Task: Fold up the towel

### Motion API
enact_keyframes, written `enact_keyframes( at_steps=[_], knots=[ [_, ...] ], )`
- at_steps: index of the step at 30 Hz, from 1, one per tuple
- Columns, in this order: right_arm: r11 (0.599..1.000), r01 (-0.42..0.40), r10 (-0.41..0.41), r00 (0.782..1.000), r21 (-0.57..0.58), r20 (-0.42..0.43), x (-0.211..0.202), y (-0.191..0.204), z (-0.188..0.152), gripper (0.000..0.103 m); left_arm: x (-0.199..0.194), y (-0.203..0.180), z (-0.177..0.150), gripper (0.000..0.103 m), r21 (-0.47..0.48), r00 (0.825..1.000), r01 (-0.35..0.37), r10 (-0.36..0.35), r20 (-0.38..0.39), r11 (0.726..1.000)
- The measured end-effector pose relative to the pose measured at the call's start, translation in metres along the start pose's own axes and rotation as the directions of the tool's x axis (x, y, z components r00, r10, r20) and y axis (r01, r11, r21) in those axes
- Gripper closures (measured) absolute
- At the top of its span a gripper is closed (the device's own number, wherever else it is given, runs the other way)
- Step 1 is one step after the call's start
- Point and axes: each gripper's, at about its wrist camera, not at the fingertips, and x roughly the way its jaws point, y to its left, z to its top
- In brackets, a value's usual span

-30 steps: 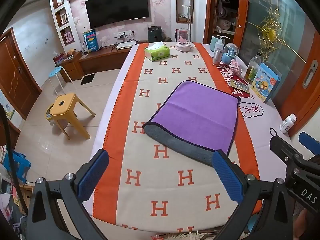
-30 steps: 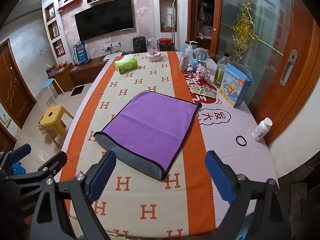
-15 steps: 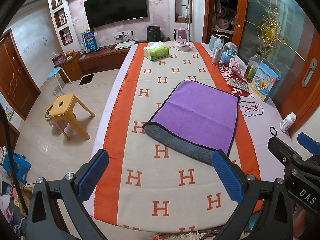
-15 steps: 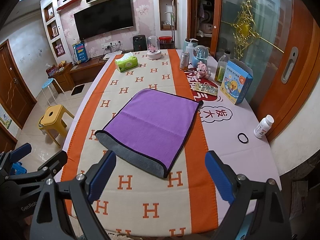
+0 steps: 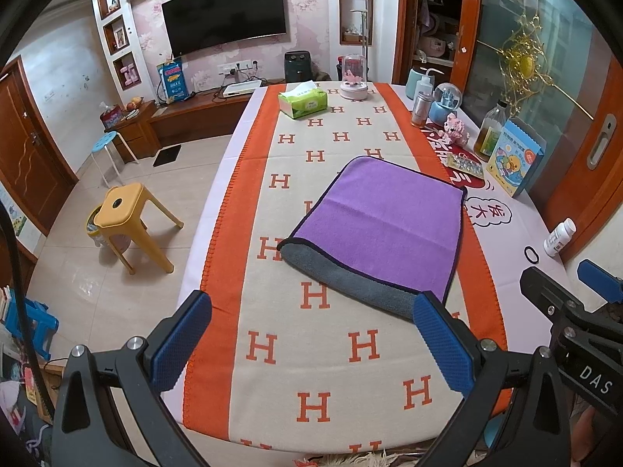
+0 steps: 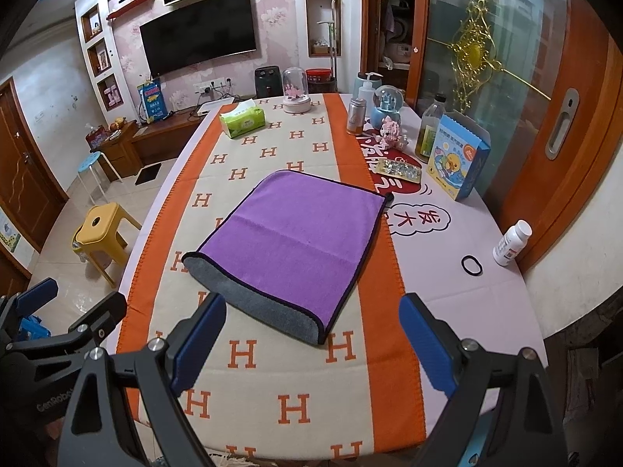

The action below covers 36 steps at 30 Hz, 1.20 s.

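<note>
A purple towel (image 5: 383,220) with a grey underside lies folded over on the table, purple layer on top and a grey strip showing along its near edge; it also shows in the right wrist view (image 6: 300,229). My left gripper (image 5: 311,344) is open and empty, held above the table's near end, short of the towel. My right gripper (image 6: 313,344) is open and empty, also near the front edge, just short of the towel's grey edge. The right gripper's body shows in the left wrist view (image 5: 572,323).
The table carries an orange and beige H-pattern cloth (image 5: 311,350). A tissue box (image 5: 303,103), bottles and a blue box (image 5: 514,161) stand at the far and right side. A white pill bottle (image 6: 512,243) and black hair tie (image 6: 472,264) lie right. A yellow stool (image 5: 124,214) stands left.
Both grippers have drawn back slightly toward the table's near end, so the towel looks a little farther away. The towel has not moved. Both grippers stay open.
</note>
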Motion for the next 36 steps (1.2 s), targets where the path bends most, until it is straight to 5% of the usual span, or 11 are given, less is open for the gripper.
enact_keyframes(
  at_steps=[36],
  knots=[
    [1.000,-0.001,0.000,1.000,-0.015,-0.023,0.0032,0.0045,0.0042,0.012,0.0007,0.0040,0.0047,0.001,0.001,1.000,0.008,-0.008,0.005,1.000]
  ],
)
